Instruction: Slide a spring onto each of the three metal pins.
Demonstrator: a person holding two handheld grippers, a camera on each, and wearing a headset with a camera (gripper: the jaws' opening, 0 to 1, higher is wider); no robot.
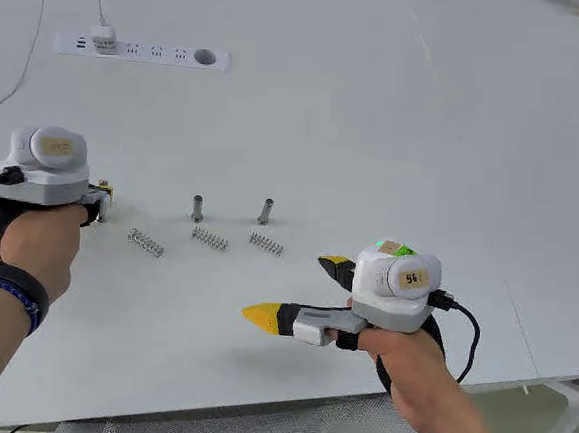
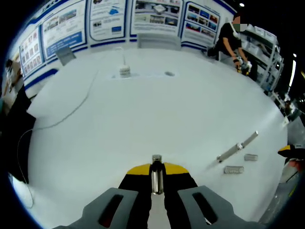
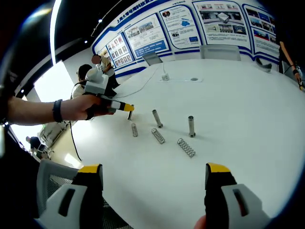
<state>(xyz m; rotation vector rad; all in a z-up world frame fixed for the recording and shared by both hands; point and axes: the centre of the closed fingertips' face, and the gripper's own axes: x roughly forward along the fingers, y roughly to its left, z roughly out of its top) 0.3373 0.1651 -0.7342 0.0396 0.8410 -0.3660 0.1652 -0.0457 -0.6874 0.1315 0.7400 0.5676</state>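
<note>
My left gripper is at the table's left, shut on a short metal pin that stands upright between its yellow tips. Two more pins stand upright on the white table to its right. Three springs lie in a row in front of them: one on the left, one in the middle, one on the right. My right gripper hovers near the front edge, right of the springs, open and holding nothing. In the right gripper view the springs lie ahead of the jaws.
A white power strip with a plug and a cable lies at the back left. The table's front edge runs just behind my hands. A person stands beyond the far side of the table.
</note>
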